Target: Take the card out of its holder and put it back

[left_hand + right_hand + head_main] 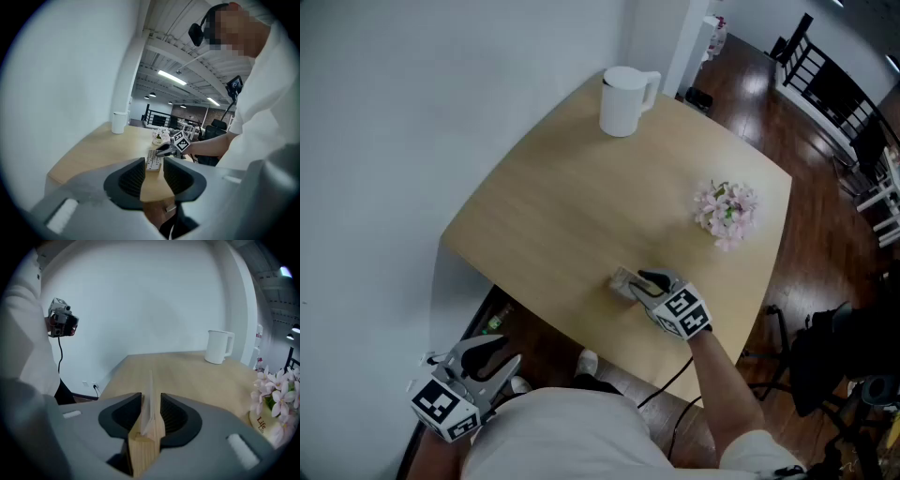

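Note:
A pale wooden card holder (623, 282) stands near the table's front edge, with a thin card (150, 394) upright in its slot. My right gripper (649, 282) reaches over the holder. In the right gripper view the card and the holder (143, 451) lie between the jaws of this gripper (151, 411). Small gaps show on both sides of the card, so the jaws stand open around it. My left gripper (484, 360) hangs low, off the table's left front corner. It (154, 176) is open and empty, and looks towards the holder (153, 161).
A white mug (625, 101) stands at the far corner of the light wooden table (572, 187). A small pot of pink flowers (727, 212) sits to the right of the holder. Dark wood floor and chairs (825, 80) lie beyond the table. A white wall is on the left.

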The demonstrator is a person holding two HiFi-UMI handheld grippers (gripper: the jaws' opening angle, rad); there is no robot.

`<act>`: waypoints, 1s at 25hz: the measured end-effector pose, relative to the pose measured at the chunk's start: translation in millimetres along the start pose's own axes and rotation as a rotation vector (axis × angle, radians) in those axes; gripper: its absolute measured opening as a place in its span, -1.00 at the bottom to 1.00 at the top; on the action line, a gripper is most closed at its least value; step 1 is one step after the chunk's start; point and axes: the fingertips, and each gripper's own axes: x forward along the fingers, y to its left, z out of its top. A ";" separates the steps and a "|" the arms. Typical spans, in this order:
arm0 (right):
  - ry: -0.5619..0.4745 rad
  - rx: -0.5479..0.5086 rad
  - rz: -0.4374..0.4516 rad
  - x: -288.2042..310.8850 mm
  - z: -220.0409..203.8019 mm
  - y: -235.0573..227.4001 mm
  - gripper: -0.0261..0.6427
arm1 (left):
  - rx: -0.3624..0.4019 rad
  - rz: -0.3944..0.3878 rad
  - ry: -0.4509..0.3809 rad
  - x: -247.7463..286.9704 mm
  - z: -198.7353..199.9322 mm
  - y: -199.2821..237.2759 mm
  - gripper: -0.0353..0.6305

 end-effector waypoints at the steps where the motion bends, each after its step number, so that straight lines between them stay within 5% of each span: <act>1: 0.000 0.007 0.007 0.0 -0.1 -0.3 -0.56 | -0.004 0.001 0.000 0.2 0.0 0.1 -0.50; 5: -0.008 0.029 0.042 -0.3 1.7 1.7 -0.81 | -0.015 0.009 -0.001 0.4 0.9 1.1 -0.50; 25: -0.094 0.023 0.072 -46.1 51.2 0.9 -0.86 | -0.005 -0.038 -0.002 9.4 7.0 -2.5 -0.50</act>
